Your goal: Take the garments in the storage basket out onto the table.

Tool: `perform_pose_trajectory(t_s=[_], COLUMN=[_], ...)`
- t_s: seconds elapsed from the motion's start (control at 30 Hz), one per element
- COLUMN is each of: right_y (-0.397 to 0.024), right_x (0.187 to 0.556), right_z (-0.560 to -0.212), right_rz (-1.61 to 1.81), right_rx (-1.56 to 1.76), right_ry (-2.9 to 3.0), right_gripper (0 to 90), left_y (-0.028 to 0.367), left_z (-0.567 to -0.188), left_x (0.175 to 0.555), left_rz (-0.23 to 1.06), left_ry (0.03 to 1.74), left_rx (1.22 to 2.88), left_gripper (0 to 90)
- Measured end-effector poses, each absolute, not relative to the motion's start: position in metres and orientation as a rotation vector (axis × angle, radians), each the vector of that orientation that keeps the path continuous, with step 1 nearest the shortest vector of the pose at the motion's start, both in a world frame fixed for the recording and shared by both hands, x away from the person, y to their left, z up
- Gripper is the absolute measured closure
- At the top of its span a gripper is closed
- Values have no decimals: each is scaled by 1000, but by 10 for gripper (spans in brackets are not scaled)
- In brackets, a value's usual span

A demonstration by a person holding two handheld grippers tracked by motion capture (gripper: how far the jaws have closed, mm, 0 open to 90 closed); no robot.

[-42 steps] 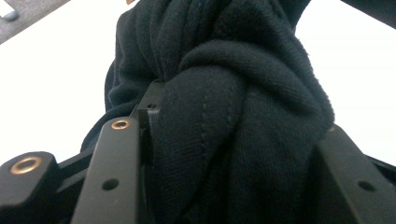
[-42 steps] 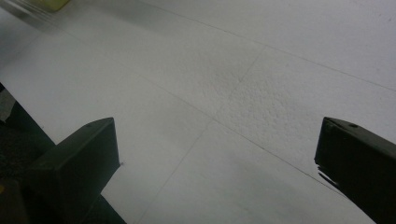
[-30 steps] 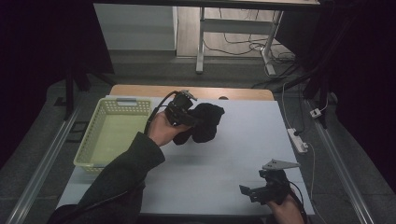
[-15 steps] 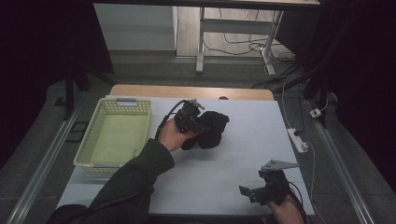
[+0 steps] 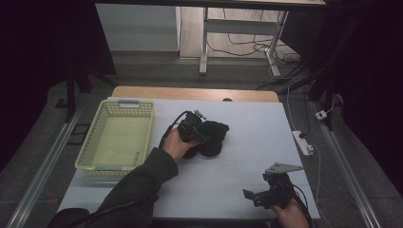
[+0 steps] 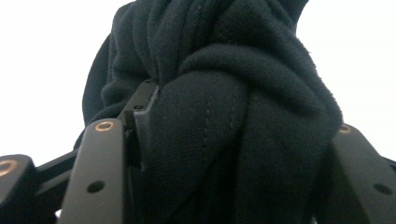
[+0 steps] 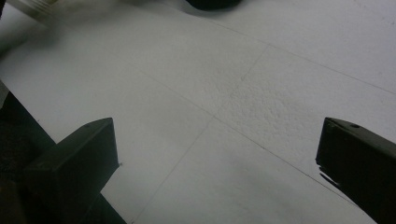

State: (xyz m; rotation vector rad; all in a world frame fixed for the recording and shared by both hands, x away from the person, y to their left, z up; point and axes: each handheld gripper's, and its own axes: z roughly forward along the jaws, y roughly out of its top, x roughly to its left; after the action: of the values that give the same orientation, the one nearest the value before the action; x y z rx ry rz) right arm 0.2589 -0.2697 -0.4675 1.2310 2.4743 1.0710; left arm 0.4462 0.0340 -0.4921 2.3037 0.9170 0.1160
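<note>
the left gripper point(image 5: 202, 135) has just been opening its jaws, the soft black bundled cloth point(image 5: 214, 137) between them, down on the white table point(image 5: 237, 171) beside the yellow plastic basket point(image 5: 142, 128), likely letting go; the right gripper point(image 5: 266, 192) waits wide open, holding nothing

One bundle of black knitted cloth point(image 5: 211, 137) lies on the single white-topped table point(image 5: 237, 161). There is one pale yellow plastic basket point(image 5: 116, 137) (perforated walls). Two handheld grippers: the left gripper point(image 5: 202, 135) and the right gripper point(image 5: 259, 194). One white power strip point(image 5: 302, 143) lies at the table's edge.
</note>
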Motion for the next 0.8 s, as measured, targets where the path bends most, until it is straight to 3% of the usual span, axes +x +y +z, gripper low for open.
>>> perform_pose_trajectory(t_s=[0.27, 0.8], right_y=[-269, -269], right_x=[259, 259], right_z=[-468, -468], right_rz=[1060, 1049], right_rx=[1232, 1236], right_ry=[2477, 2482], right_gripper=[0, 0], left_y=[38, 39], left_z=[-505, -510], left_x=[448, 449], left_rz=[112, 47], left_ry=[940, 955], left_rx=[2293, 2236], left_gripper=[390, 150])
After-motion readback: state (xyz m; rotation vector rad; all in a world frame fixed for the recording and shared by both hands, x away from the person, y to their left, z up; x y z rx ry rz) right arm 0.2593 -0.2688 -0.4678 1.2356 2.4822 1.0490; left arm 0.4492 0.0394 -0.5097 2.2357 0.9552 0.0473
